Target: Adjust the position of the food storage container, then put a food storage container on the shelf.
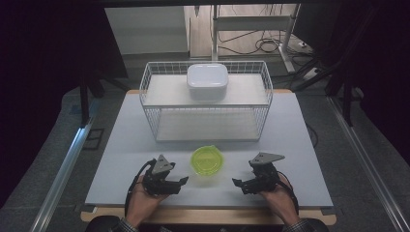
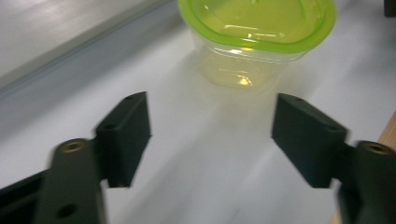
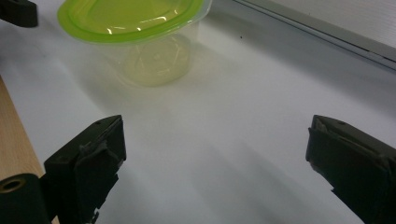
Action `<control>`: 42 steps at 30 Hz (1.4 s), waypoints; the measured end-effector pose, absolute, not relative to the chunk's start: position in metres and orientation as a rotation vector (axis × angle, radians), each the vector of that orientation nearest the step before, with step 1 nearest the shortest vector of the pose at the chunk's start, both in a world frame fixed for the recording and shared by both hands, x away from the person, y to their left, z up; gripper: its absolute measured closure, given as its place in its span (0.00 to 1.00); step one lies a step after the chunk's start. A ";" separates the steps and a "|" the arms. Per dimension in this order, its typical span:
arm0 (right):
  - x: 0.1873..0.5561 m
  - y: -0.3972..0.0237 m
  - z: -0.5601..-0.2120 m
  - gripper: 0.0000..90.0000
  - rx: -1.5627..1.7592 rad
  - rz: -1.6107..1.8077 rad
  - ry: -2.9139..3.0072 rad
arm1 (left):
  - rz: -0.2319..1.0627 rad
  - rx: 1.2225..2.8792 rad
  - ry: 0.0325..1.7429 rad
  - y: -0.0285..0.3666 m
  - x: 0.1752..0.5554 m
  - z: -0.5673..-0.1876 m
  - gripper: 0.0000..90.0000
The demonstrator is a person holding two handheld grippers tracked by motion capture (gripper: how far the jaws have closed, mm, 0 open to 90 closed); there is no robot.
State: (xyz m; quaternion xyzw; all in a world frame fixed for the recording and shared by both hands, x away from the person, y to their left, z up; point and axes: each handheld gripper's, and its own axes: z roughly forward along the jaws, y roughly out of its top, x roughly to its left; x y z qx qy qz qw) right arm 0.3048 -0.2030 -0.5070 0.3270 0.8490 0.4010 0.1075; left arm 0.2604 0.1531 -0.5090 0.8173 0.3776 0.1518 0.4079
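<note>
Sitting on the near middle of the white table (image 1: 121,159), a clear container with a green lid (image 1: 208,161) is waiting between the two grippers, untouched by either. The left gripper (image 1: 180,182) is lying low at the container's near left and the right gripper (image 1: 238,182) at its near right, both pointing inward, which reads as a ready stance: each hand is placed so that either could close in on the container from its own side. Both pairs of jaws are standing wide apart and holding nothing.

Farther off, a white wire rack (image 1: 205,104) is standing on the table with a white lidded box (image 1: 208,80) resting on its upper shelf; the lower shelf is looking bare.

From the high view the layout is plain, but the container is showing mostly as a green disc. The left gripper view is giving its side: a clear tapered tub under the green lid (image 2: 258,23), apparently empty, though glare is making that hard to confirm. The right gripper view is showing the same tub (image 3: 140,32) from the other side, the wooden edge of the table (image 3: 16,140) under the white sheet, and at the top left corner a dark piece that is probably a tip of the other gripper.
</note>
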 end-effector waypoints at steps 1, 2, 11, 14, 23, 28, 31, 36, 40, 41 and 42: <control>0.305 -0.203 -0.507 0.06 0.966 1.185 2.500 | 0.377 2.043 0.958 0.157 0.259 -0.509 0.24; 0.304 -0.203 -0.506 0.06 0.967 1.191 2.502 | 0.363 2.027 0.964 0.161 0.259 -0.509 0.22; 0.303 -0.202 -0.505 0.04 0.937 1.221 2.507 | 0.382 2.035 0.916 0.172 0.243 -0.513 0.04; 0.303 -0.201 -0.506 0.03 0.916 1.209 2.508 | 0.404 2.072 0.922 0.173 0.243 -0.521 0.02; 0.305 -0.201 -0.508 0.01 0.920 1.218 2.511 | 0.388 2.048 0.907 0.176 0.245 -0.524 0.00; 0.308 -0.198 -0.507 0.01 0.938 1.248 2.526 | 0.383 2.041 0.904 0.176 0.245 -0.524 0.00; 0.310 -0.194 -0.501 0.02 0.947 1.235 2.539 | 0.396 2.040 0.902 0.176 0.245 -0.524 0.00; 0.320 -0.188 -0.494 0.01 1.049 1.277 2.554 | 0.393 2.045 0.910 0.176 0.246 -0.525 0.00; 0.330 -0.183 -0.486 0.07 1.100 1.275 2.579 | 0.381 2.055 0.909 0.175 0.247 -0.526 0.00; 0.330 -0.183 -0.486 0.07 1.100 1.275 2.579 | 0.381 2.055 0.909 0.175 0.247 -0.526 0.00; 0.336 -0.181 -0.482 0.12 1.120 1.288 2.585 | 0.379 2.059 0.910 0.175 0.247 -0.527 0.00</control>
